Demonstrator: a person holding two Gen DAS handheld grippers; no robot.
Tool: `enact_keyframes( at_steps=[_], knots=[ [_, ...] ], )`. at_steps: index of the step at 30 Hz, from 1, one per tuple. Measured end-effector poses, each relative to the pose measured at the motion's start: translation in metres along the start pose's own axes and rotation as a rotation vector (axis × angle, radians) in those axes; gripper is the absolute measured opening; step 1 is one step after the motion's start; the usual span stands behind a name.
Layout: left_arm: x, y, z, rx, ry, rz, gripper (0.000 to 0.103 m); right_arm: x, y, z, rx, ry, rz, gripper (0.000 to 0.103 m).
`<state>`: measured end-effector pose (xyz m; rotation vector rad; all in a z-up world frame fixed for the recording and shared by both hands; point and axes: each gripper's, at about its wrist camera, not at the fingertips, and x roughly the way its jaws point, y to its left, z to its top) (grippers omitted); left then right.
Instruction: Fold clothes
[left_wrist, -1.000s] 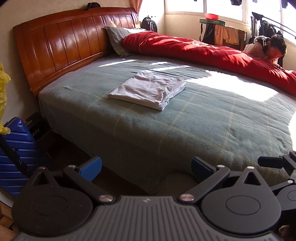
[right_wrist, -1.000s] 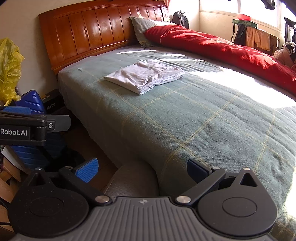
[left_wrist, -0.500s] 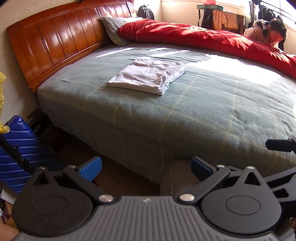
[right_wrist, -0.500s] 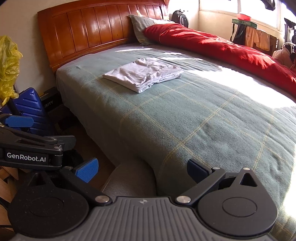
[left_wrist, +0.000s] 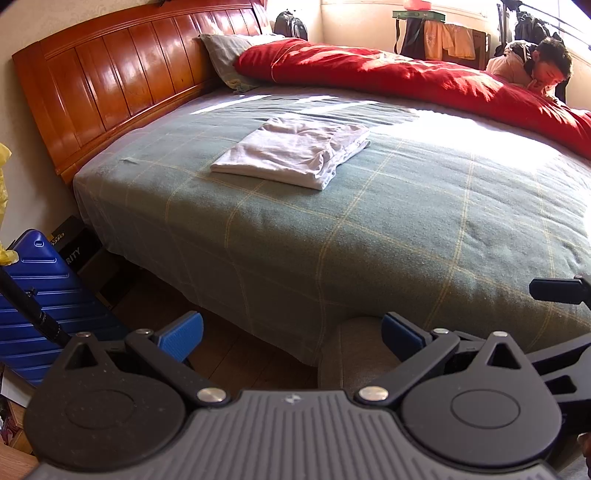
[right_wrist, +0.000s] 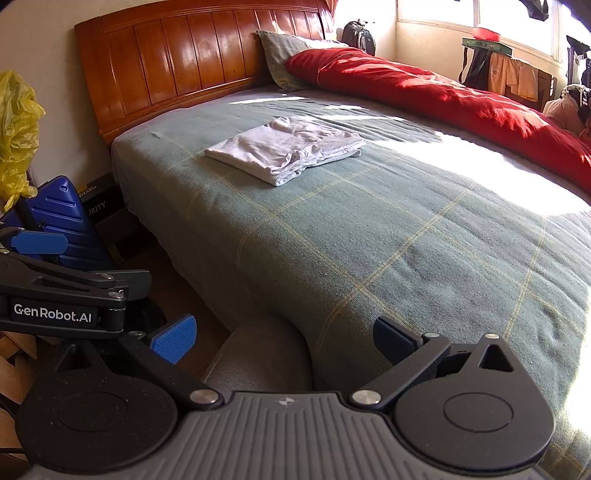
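The white cotton garment (left_wrist: 295, 157) lies folded into a flat rectangle on the green checked bedspread (left_wrist: 369, 229) near the headboard, apparently finished, so both the left gripper (left_wrist: 291, 332) and right gripper (right_wrist: 282, 338) hang off the bed's edge, fingers apart and empty.

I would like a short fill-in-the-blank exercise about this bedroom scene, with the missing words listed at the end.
1. The folded white garment lies on the ____ blanket.
2. Both the left gripper and the right gripper are ____, holding nothing.
3. The quilt along the far side of the bed is ____ in colour.
4. The suitcase on the floor beside the bed is ____.

Missing words: green; open; red; blue
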<state>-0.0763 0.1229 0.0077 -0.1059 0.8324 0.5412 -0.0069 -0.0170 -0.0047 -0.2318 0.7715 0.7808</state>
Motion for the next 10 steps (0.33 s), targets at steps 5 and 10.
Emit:
enact_keyframes(
  at_steps=[5,10],
  knots=[
    [0.0001,0.0006,0.0,0.001,-0.002,0.001,0.103,-0.0002,-0.0001,-0.0001,0.001,0.001,0.001,0.103],
    [-0.0008,0.001,0.0,0.002,-0.006,-0.001,0.103,-0.0006,-0.0003,-0.0002,0.001,0.0,0.0,0.103]
  ],
)
